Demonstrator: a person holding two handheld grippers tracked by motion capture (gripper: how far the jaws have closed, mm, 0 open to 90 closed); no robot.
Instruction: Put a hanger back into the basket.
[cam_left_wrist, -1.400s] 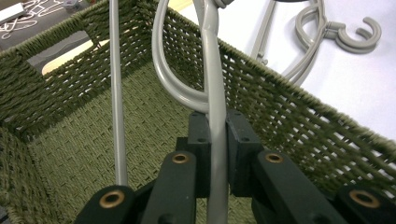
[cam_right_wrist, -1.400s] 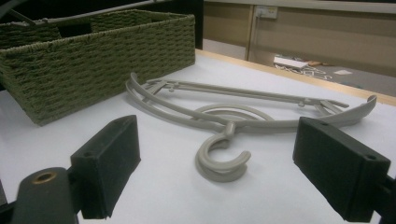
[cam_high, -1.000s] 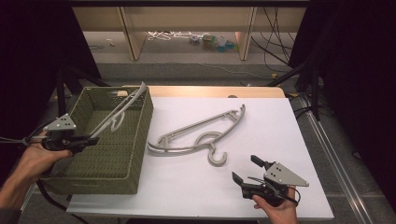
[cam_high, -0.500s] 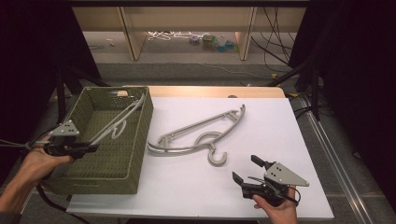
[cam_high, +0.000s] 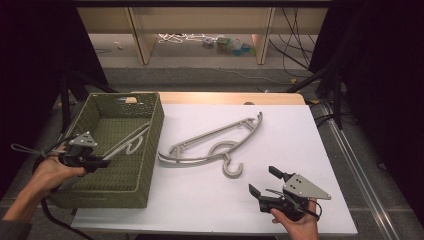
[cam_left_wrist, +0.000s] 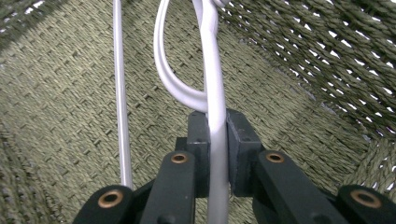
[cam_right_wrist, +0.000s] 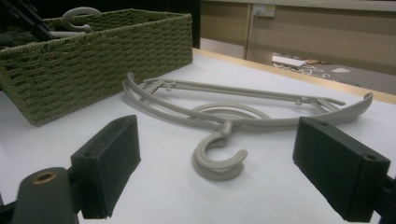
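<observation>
Nearest the bottom edge of the high view, right gripper (cam_high: 266, 191) held low over the white worktop (cam_high: 320, 165), fingers spread wide with nothing between them, black pads (cam_right_wrist: 112, 161) framing bare worktop in the right gripper view. Just beyond, two grey hangers (cam_high: 215, 145) stacked flat on the worktop, hooks (cam_right_wrist: 219, 161) curling toward the right gripper, well apart from its fingers. At the left, left gripper (cam_high: 102, 162) reaching in over the near left wall of the green woven basket (cam_high: 150, 150), fingers clamped on the rod of a pale hanger (cam_high: 131, 140); in the left gripper view, both pads (cam_left_wrist: 198, 140) pressed tight against that rod (cam_left_wrist: 215, 116), the curved hook looping off just above the grip. Pale hanger slanted inside the basket, its far end leaning toward the right wall, hook low over the woven floor; whether touching the floor, impossible to tell. Basket standing at the worktop's left edge, just beside the stacked hangers but not touching them. Farther back, wooden strip of the worktop's rim, then grey floor with a low shelf unit (cam_high: 200, 30) and loose cables and small clutter under it.
</observation>
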